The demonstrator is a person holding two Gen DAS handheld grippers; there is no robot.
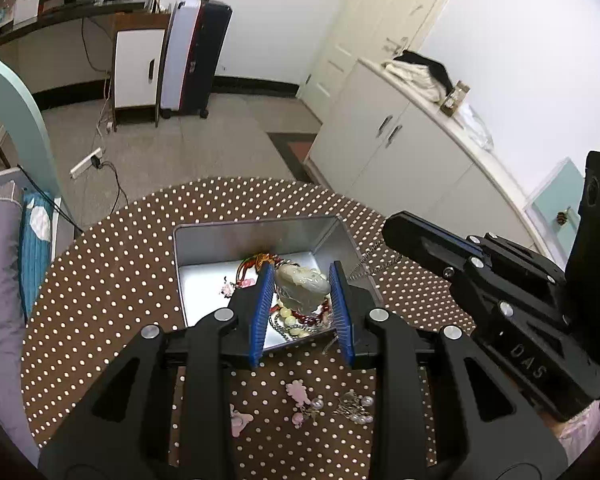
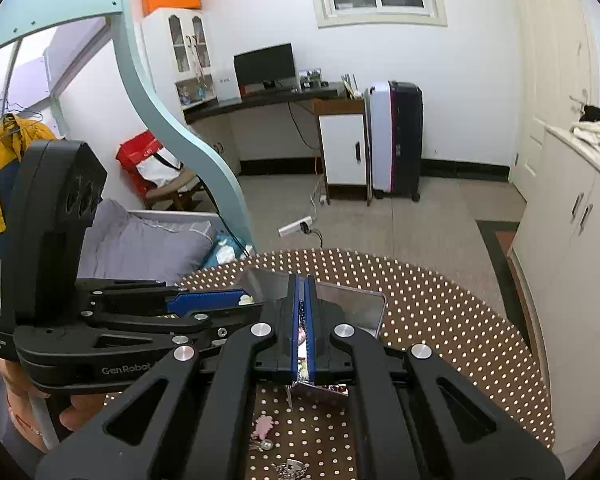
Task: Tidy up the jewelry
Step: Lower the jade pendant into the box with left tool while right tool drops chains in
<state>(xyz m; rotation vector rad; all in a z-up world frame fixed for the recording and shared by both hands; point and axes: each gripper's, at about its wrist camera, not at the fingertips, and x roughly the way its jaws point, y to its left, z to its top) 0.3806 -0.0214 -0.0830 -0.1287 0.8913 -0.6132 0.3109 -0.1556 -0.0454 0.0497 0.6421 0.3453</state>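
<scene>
Worktop (image 1: pixel 112 280) round, covered in brown cloth with white dots; carries everything below. Landmark: metal tin (image 1: pixel 204 240), rectangular, shiny, lid off, sitting near the worktop's middle.

Left claw (image 1: pixel 302 280) reaches over the tin's near wall. Blue-padded fingers (image 1: pixel 260 308) moderately spread, flanking a pale whitish-green carved stone pendant (image 1: pixel 302 286); whether the pads press it cannot be told, as a narrow gap seems to show on each side. Right claw (image 2: pixel 303 292) also sits above the tin's near edge, fingers nearly together with only a slim slit between; a thin beaded chain (image 2: pixel 302 320) runs down that slit, apparently pinched.

Inside the tin, under the pendant: red bead strand (image 1: pixel 312 318), cream-yellow beads (image 1: pixel 290 322), silver chain (image 1: pixel 278 326), reddish-orange cord (image 1: pixel 256 262) toward the far wall, small pink piece (image 1: pixel 228 289) on the tin's left floor.

Outside the tin, on the cloth on its near side: pink flower-shaped ornaments (image 1: pixel 298 394), one with a pearl drop, and a silver-and-pearl cluster (image 1: pixel 354 406).
</scene>
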